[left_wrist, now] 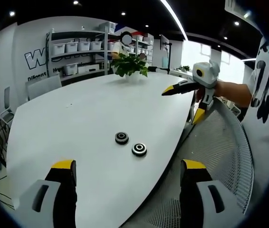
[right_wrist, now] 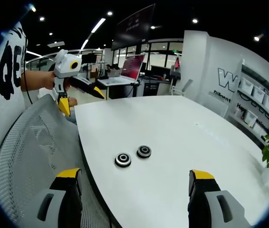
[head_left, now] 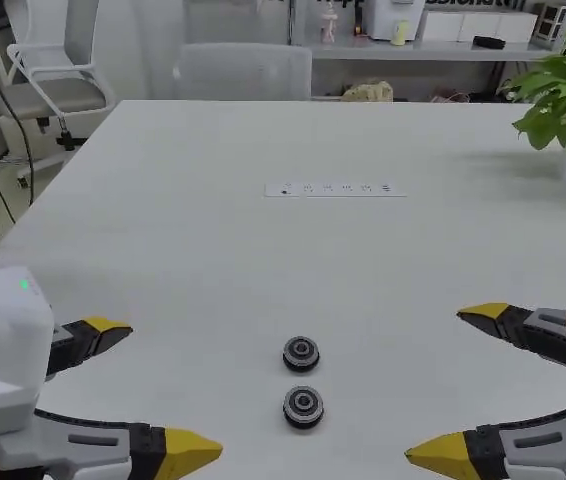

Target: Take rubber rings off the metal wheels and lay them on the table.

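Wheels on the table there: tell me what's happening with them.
A person holds a two-jaw gripper in each hand over a white table. The left gripper and the right gripper are both open, flanking two small metal wheels, the farther wheel and the nearer wheel, close together near the table's front edge. Neither gripper touches a wheel, and the dark rubber rings are on both, so none is off yet.

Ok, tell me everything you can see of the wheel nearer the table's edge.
The nearer wheel is a small round disc lying flat on the white table, close to its near edge. A dark rubber ring is on its rim; inside show a lighter metal band and a dark hub. It lies just short of the other wheel, apart from it. The left gripper and right gripper stand open either side, touching nothing.
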### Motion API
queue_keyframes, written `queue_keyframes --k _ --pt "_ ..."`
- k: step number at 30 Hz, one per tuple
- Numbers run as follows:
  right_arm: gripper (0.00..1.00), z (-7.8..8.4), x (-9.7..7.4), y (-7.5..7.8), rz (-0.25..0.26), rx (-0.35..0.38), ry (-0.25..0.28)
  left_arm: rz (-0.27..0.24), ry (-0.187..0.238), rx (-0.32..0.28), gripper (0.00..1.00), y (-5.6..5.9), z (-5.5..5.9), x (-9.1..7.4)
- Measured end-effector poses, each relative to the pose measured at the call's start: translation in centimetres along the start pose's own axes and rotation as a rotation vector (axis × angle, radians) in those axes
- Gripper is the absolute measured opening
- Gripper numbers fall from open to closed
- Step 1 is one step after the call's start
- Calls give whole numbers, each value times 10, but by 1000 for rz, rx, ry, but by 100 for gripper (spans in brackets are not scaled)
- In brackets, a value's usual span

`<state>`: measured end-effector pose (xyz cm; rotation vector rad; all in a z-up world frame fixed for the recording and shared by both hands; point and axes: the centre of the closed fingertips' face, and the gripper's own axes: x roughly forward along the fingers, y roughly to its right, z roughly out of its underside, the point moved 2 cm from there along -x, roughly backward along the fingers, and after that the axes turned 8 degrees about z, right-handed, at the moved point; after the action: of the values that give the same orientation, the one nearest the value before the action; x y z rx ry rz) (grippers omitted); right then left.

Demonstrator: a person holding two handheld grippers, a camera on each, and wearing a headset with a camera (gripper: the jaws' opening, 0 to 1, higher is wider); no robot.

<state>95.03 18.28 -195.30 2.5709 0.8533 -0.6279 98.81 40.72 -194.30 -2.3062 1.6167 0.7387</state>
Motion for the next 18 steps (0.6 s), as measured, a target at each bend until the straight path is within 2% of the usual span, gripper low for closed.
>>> queue_keyframes --k 18 --pt "90 -5 7 8 -2 -11 7 18 -11 12 88 -5 -4 7"
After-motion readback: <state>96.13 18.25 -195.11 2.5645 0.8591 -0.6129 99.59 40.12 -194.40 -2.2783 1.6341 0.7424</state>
